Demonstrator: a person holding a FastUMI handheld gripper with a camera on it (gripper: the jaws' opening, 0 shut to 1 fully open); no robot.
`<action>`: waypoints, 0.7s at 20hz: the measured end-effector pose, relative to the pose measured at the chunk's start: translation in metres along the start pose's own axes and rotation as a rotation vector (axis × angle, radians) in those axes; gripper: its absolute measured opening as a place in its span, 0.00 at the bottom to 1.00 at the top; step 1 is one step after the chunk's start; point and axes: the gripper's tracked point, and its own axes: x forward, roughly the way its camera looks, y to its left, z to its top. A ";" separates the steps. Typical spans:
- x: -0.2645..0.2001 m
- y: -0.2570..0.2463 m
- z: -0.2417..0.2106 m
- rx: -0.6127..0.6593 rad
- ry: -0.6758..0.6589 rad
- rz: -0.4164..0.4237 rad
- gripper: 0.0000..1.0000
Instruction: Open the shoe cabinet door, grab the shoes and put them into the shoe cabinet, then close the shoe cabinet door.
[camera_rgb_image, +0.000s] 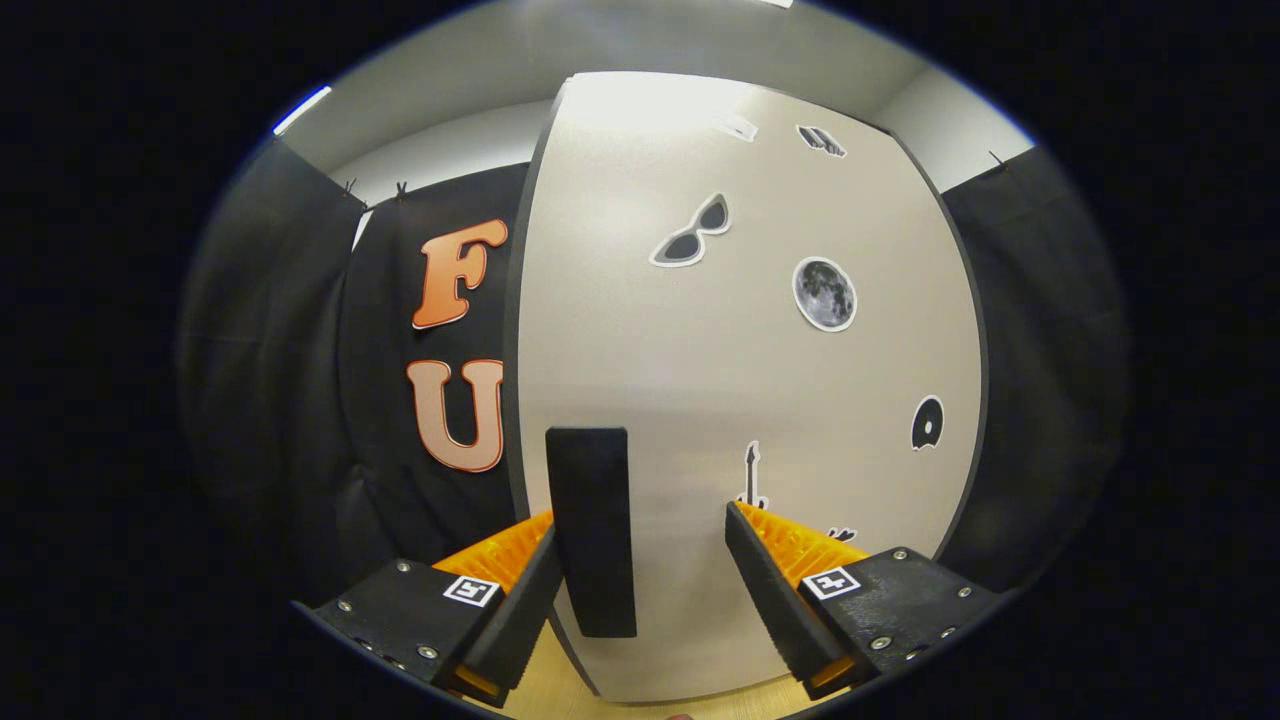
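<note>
The cabinet door (740, 380) is a pale grey panel with dark edges, dotted with stickers: sunglasses (692, 235), a moon (825, 294), a guitar (751, 475). Its black upright handle (592, 530) stands between the fingers of the tool (640, 545), against the left one; the fingers are spread wide, the right one well clear.

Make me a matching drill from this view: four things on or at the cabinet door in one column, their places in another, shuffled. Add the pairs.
Things:
1. handle
2. moon sticker
3. sunglasses sticker
4. guitar sticker

Places:
A. just above the right finger's tip
B. between the open claw fingers, beside the left one
C. upper door, left of the moon
D. right of the sunglasses, slightly lower

Pairs: 1-B, 2-D, 3-C, 4-A
</note>
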 end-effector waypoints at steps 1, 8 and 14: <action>0.001 0.001 0.000 0.000 0.000 -0.003 0.94; 0.000 0.008 -0.005 0.032 0.015 0.002 0.95; -0.050 0.002 0.004 0.028 0.016 0.022 0.95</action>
